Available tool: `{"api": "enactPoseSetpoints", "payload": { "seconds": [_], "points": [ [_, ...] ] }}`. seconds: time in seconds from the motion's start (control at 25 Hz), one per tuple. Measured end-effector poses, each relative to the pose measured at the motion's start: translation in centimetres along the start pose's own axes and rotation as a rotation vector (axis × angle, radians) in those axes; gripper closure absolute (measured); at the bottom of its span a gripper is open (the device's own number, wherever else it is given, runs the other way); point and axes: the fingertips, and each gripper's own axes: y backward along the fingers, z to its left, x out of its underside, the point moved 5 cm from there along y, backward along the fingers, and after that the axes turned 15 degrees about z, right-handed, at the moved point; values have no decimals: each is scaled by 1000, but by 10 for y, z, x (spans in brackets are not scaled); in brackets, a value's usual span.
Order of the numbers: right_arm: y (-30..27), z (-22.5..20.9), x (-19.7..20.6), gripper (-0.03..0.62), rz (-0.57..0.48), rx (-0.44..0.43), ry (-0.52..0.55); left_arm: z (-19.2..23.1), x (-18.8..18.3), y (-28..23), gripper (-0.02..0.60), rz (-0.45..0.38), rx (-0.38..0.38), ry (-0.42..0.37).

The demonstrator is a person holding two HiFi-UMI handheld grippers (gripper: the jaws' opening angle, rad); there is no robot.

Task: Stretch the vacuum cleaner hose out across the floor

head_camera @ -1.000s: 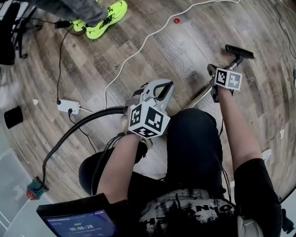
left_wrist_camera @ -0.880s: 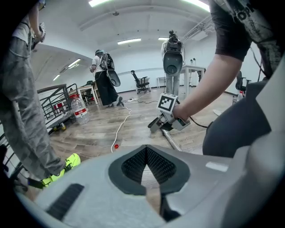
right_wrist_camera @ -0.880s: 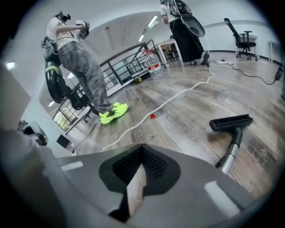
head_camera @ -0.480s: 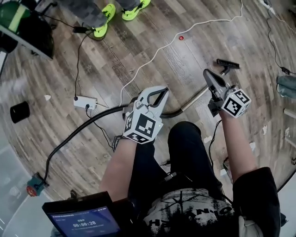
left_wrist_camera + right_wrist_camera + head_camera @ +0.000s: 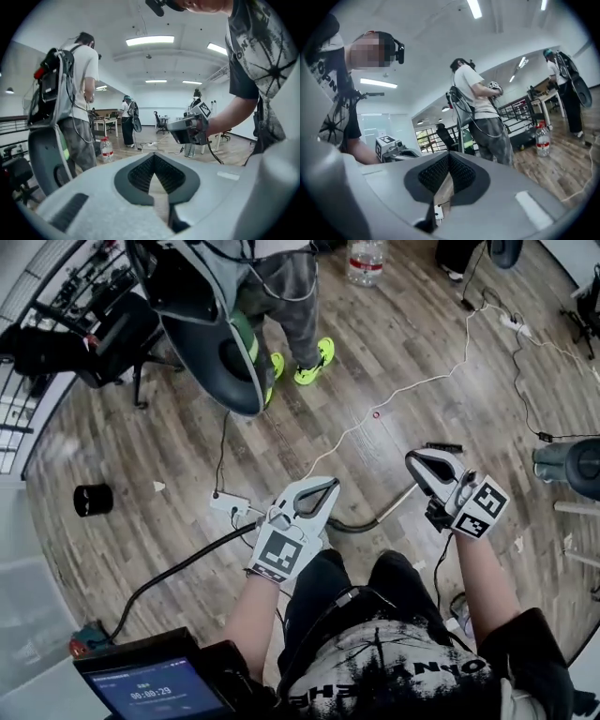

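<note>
- The vacuum hose (image 5: 356, 526) lies on the wood floor (image 5: 141, 456), farther below me than a second ago. I have stood up, and both my grippers have risen off it.
- My left gripper (image 5: 323, 486) is pressed together on nothing. My right gripper (image 5: 415, 459) is likewise closed and empty.
- The hose is black, ribbed and limp. It curves from the floor's lower left edge, passes under my left gripper and joins a straight metal wand (image 5: 401, 501).
- The wand ends in a flat black nozzle (image 5: 443, 445) just beyond my right gripper.
- A white power strip (image 5: 230, 504) sits just beside the hose, and a thin white cable (image 5: 412, 385) snakes away from it.
- Bare planks lie open to the left, around a black cylinder (image 5: 92, 500).
- Ahead stands a person in neon shoes (image 5: 314, 362).
</note>
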Motion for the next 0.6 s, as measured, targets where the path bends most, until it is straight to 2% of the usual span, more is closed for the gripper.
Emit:
{"api": "enactPoseSetpoints", "payload": {
  "seconds": [0.12, 0.24, 0.36, 0.6],
  "points": [
    [5, 39, -51, 588, -11, 11, 91, 8, -43, 44, 580, -53, -18, -15],
    [5, 64, -87, 588, -24, 42, 182, 16, -80, 73, 580, -128, -37, -72],
    [9, 85, -103, 588, -37, 47, 241, 7, -101, 87, 580, -164, -51, -103],
    [39, 94, -118, 588, -63, -28, 286, -25, -131, 84, 580, -176, -117, -104]
  ]
}}
